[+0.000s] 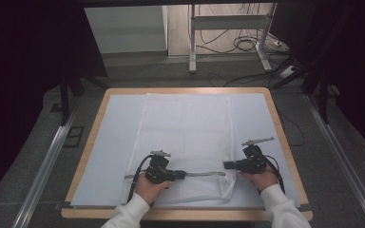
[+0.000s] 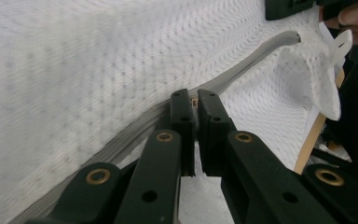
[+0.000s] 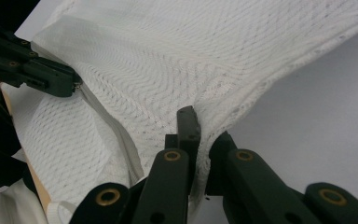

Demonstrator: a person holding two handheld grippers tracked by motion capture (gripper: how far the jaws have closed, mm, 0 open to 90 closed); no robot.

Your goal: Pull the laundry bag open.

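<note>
Surface: Pale grey mat covered a wooden-edged table, with dark floor, cables and a metal stand leg behind it.
Work piece: a white mesh laundry bag lay flat down the middle of the mat, its grey zipper running across near the person's edge.
Left gripper: the left gripper sat on the zipper line left of centre, jaws pressed together on a small metal piece that looked like the zipper pull.
Right gripper: the right gripper was at the bag's near right corner, jaws clamped on a fold of the white mesh, holding that end up and taut.
Progress: judging by the high view, the pull sat roughly a third of the way along from the left end, so most of the run toward the right corner seemed left to do; whether the zip was being opened or closed I could not tell.
Hard to see: the teeth on either side of the pull were blurred; the pull itself was mostly hidden between the pads; the bag's near edge was partly covered by the hands.
</note>
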